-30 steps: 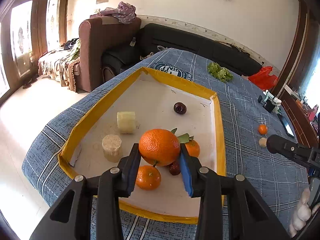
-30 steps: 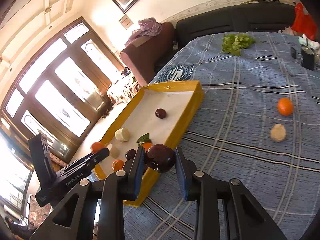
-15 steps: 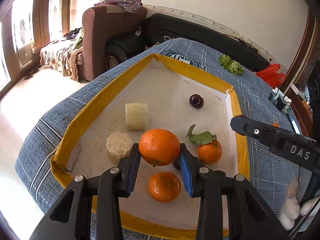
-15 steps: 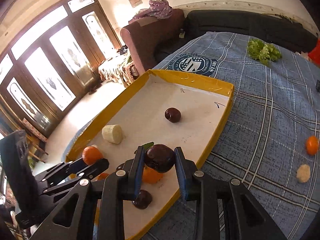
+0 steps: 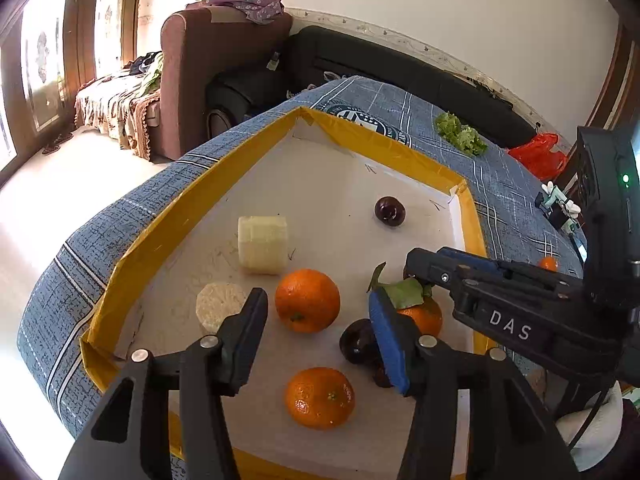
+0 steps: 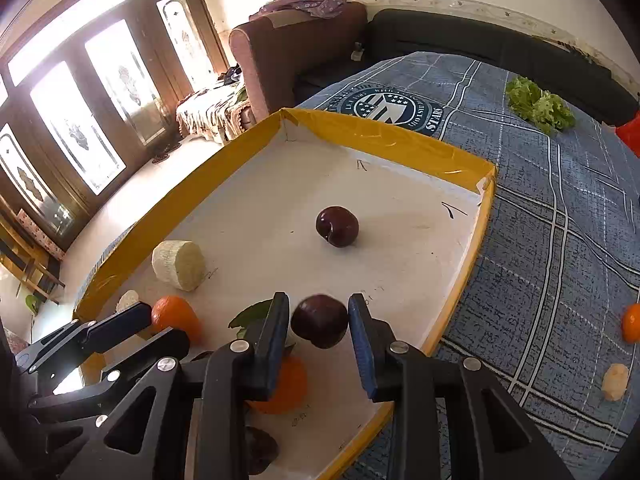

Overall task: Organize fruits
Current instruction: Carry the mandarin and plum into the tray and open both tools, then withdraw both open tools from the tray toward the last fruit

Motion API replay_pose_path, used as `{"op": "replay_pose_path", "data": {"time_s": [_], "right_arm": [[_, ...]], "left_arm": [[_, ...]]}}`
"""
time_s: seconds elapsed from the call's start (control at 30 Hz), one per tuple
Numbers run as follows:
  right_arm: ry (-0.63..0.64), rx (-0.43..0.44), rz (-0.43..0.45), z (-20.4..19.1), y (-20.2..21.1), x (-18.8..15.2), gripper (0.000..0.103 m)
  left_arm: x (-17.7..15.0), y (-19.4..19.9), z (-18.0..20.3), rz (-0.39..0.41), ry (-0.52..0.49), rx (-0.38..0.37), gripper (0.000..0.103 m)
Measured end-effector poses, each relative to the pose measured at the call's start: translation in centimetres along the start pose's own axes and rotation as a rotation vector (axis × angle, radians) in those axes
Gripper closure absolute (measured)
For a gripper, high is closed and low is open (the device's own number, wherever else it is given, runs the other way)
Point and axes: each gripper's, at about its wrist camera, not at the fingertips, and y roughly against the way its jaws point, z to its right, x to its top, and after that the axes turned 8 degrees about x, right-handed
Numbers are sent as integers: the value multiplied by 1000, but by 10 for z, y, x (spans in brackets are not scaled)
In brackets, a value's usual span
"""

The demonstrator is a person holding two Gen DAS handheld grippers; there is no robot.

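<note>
Fingers first: the left gripper (image 5: 318, 316) is spreading its jaws right now, and the big orange (image 5: 307, 300) sits on the tray floor between them, with clear daylight on both sides, touching neither pad. Over on the right gripper (image 6: 319, 322), the jaws are easing apart too, with a dark plum (image 6: 319, 321) between them over the tray; the left pad looks to be against it, though a sliver of gap shows on the blue-padded side, so whether it is truly gripped is hard to call. All this happens inside the yellow-rimmed tray (image 5: 466, 216) on the blue checked cloth (image 6: 560, 216). Writing: "DAS" in white on the right gripper's body, and "STARS" on the cloth's round emblem (image 6: 390, 110).
</note>
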Motion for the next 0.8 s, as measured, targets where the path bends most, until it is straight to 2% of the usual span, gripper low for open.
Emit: {"op": "replay_pose_path", "data": {"time_s": [0.07, 0.23, 0.33, 0.5, 0.8], "right_arm": [[1, 5, 13, -2, 4, 0, 58], [13, 0, 58, -8, 25, -5, 54], [6, -3, 89, -9, 44, -12, 47], [-30, -6, 129, -3, 70, -26, 46], [-95, -41, 194, 26, 120, -60, 43]], "left_arm": [[2, 6, -1, 12, 5, 0, 47], [3, 25, -4, 46, 31, -2, 43], [1, 37, 1, 61, 23, 1, 41], [-4, 58, 19, 91, -15, 0, 37], [-17, 94, 57, 138, -100, -18, 36]]}}
